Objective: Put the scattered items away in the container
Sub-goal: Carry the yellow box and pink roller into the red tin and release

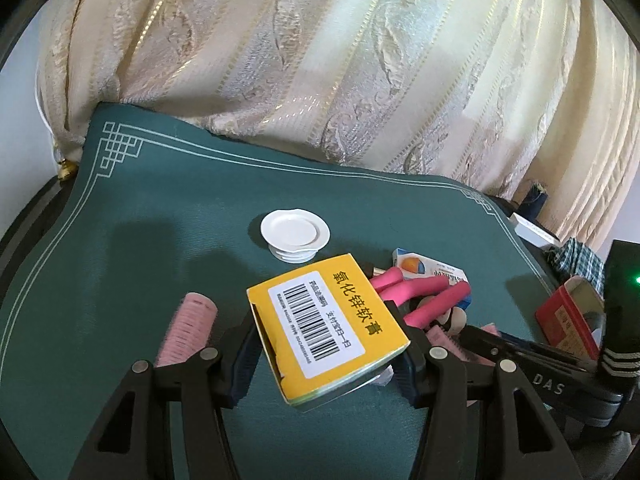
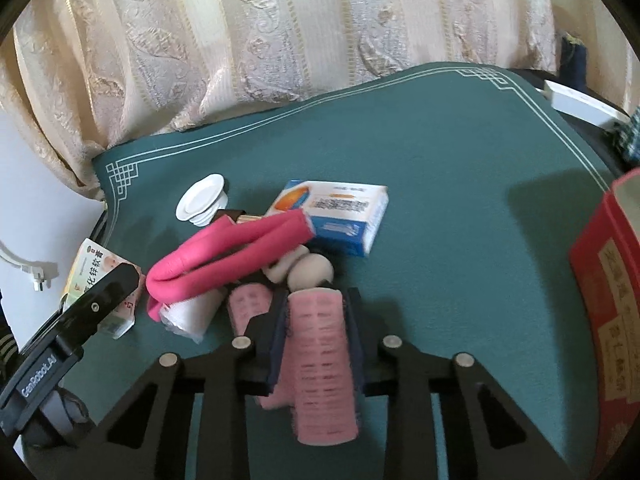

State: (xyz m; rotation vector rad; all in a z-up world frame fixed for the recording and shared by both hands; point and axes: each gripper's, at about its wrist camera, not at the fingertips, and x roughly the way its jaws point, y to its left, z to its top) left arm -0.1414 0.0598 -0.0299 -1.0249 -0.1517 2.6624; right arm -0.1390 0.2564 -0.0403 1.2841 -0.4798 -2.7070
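1. While the yellow ointment box [image 1: 326, 330] is clamped in the left gripper [image 1: 328, 344], a pink hair roller [image 2: 320, 354] is pinched by the right gripper [image 2: 318, 344] near the clutter.
2. Both are judged ready for carrying right to the red container [image 2: 608, 312].

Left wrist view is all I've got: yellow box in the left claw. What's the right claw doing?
Observer: The right claw is shut on a pink hair roller.
Operator: Any other roller near it?
Observer: Yes, a second roller lies just left of the held one, on the green mat.
Operator: Is the container close?
Observer: A red box stands at the right edge of the right wrist view, apart from the pile.
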